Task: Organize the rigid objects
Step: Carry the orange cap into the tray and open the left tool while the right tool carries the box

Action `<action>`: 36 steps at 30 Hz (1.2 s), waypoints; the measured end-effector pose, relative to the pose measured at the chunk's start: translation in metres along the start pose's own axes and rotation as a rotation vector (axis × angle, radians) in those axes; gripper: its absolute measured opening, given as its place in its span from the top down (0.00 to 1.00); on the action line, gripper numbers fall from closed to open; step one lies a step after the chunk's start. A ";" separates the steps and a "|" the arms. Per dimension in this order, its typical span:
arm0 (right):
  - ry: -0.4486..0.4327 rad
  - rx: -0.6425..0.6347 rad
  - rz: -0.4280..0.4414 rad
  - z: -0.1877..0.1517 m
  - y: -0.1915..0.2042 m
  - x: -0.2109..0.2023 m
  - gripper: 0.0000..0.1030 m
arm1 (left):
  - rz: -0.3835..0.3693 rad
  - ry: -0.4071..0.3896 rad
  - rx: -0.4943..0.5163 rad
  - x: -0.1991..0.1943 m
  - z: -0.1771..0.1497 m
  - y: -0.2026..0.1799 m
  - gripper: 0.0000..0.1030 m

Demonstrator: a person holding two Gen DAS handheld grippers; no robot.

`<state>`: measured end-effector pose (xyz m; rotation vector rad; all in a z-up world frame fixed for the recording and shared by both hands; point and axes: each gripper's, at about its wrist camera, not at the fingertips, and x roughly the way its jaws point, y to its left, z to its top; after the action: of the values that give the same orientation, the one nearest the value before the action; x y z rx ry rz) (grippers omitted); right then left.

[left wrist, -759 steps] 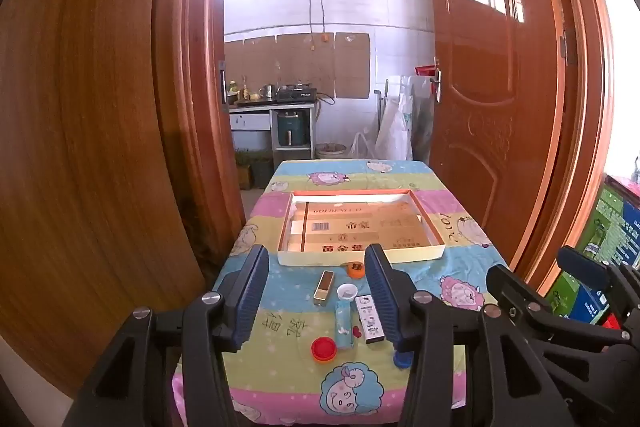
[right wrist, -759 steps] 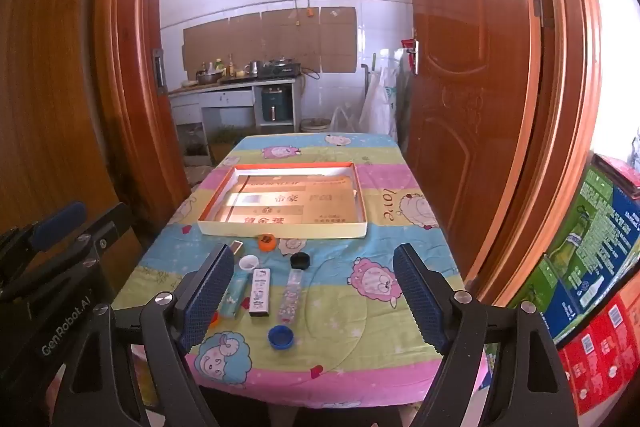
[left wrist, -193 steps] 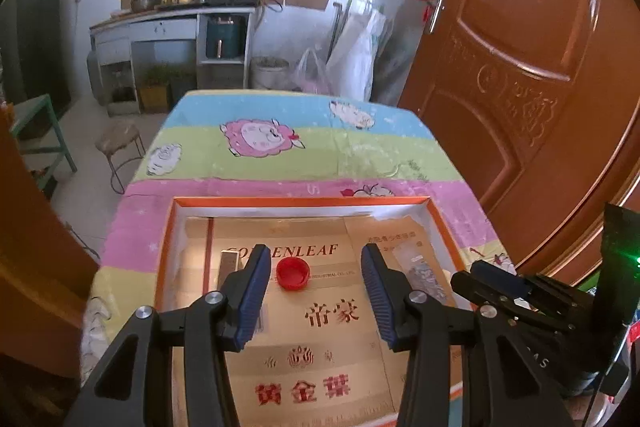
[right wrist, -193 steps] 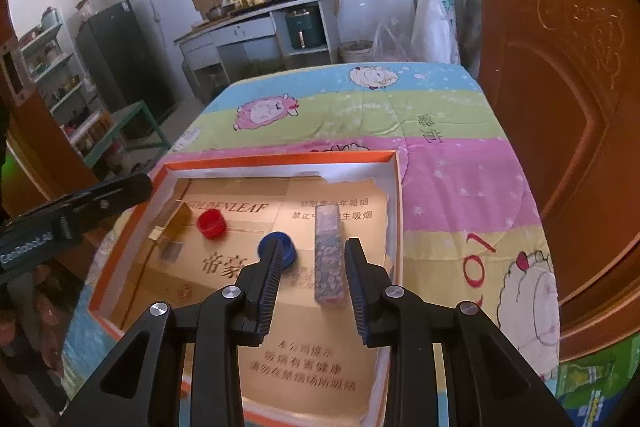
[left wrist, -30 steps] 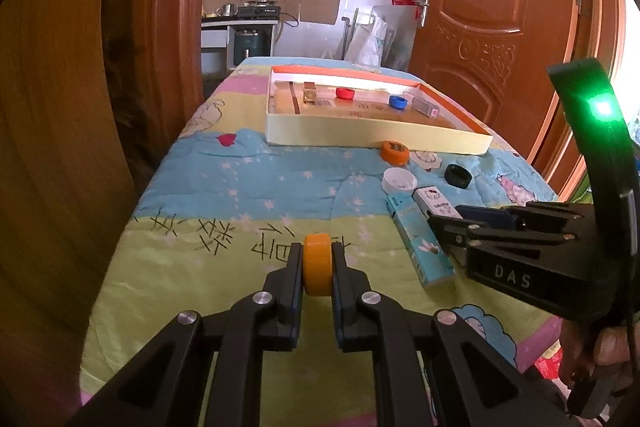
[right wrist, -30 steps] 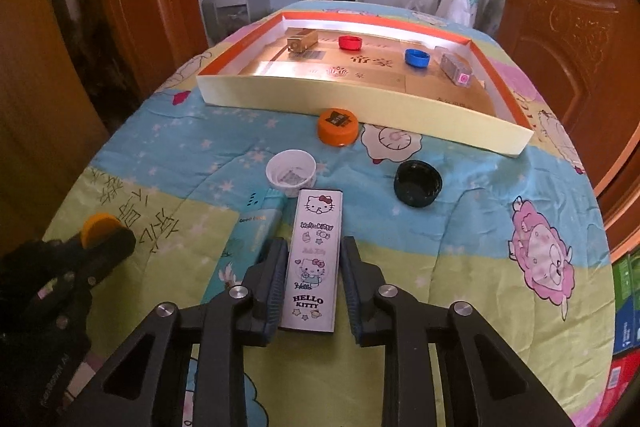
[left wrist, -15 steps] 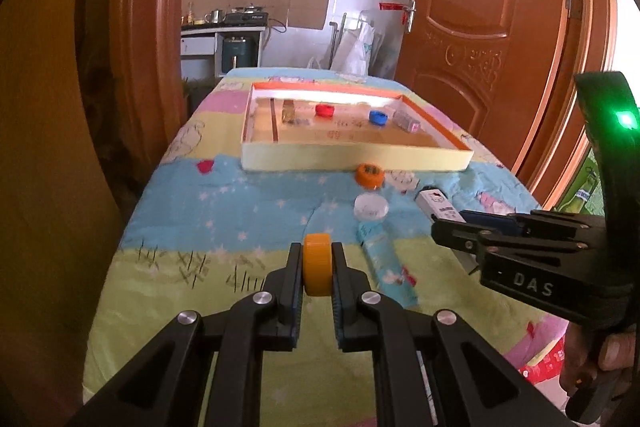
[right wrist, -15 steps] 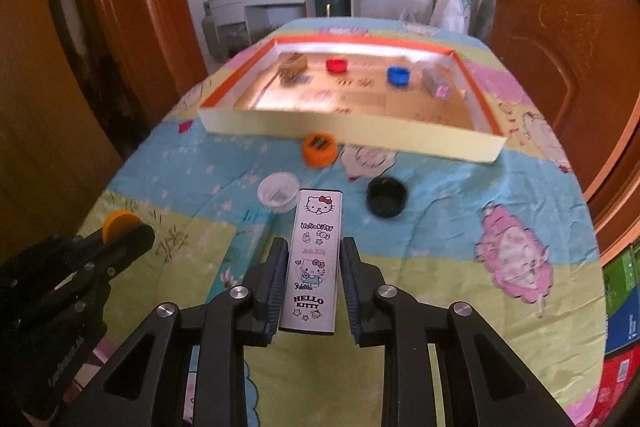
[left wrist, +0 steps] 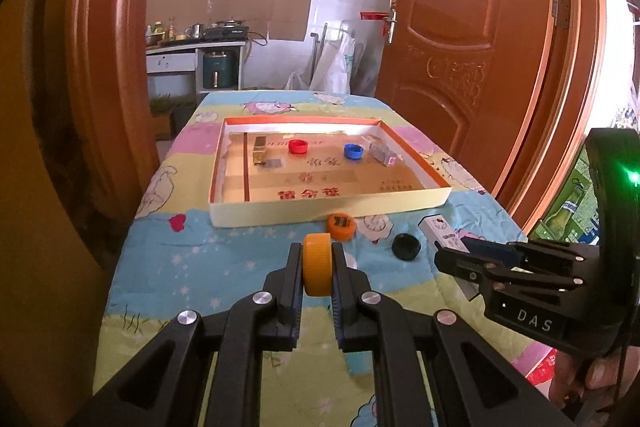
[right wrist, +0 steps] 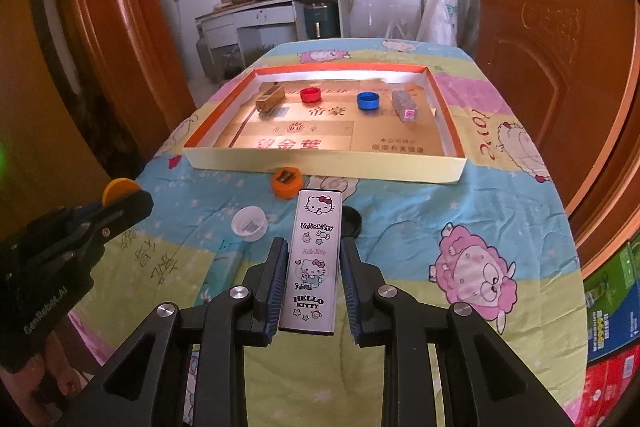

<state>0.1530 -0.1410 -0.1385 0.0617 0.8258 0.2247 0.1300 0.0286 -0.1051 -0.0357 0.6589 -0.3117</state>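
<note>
My left gripper (left wrist: 317, 251) is shut on a yellow-orange bottle cap (left wrist: 317, 275), held on edge above the tablecloth. My right gripper (right wrist: 314, 245) is shut on a white Hello Kitty box (right wrist: 316, 219), also off the table. Ahead of both lies a shallow cardboard tray (right wrist: 320, 165) with an orange rim. Inside it are a gold box (right wrist: 271, 97), a red cap (right wrist: 311, 94), a blue cap (right wrist: 368, 101) and a clear box (right wrist: 404, 105). Each gripper shows in the other's view, the right gripper (left wrist: 452, 255) at the right and the left gripper (right wrist: 124, 203) at the left.
In front of the tray lie an orange cap (right wrist: 286, 181), a white cap (right wrist: 249, 223) and a black cap (left wrist: 405, 246). Wooden doors (left wrist: 460, 67) flank the table. Printed cartons (right wrist: 612, 307) stand by its right edge.
Both grippers have risen and moved forward toward the tray, each still gripping its thing. The Hello Kitty box left the cloth; the loose caps have not moved.
</note>
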 end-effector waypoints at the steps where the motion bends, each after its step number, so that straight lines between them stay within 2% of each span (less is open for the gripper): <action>1: -0.002 0.003 0.003 0.001 -0.002 0.000 0.74 | -0.004 0.001 0.000 0.001 0.002 -0.001 0.88; 12: -0.018 0.012 0.018 0.017 -0.021 0.002 0.74 | 0.005 0.012 0.014 0.019 0.028 -0.002 0.88; 16: -0.012 0.048 0.084 0.032 -0.034 0.008 0.74 | -0.003 0.019 0.014 0.029 0.041 -0.001 0.88; 21: -0.021 0.026 0.089 0.053 -0.038 0.015 0.74 | -0.002 0.042 -0.001 0.048 0.058 0.005 0.88; 28: -0.027 0.016 0.112 0.093 -0.042 0.038 0.74 | -0.004 0.071 -0.016 0.076 0.074 0.006 0.88; 36: -0.001 0.071 0.140 0.113 -0.040 0.076 0.74 | -0.008 0.114 -0.071 0.111 0.077 0.019 0.88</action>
<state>0.2931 -0.1594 -0.1222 0.1872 0.8293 0.3272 0.2648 0.0089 -0.1124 -0.0889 0.7833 -0.2993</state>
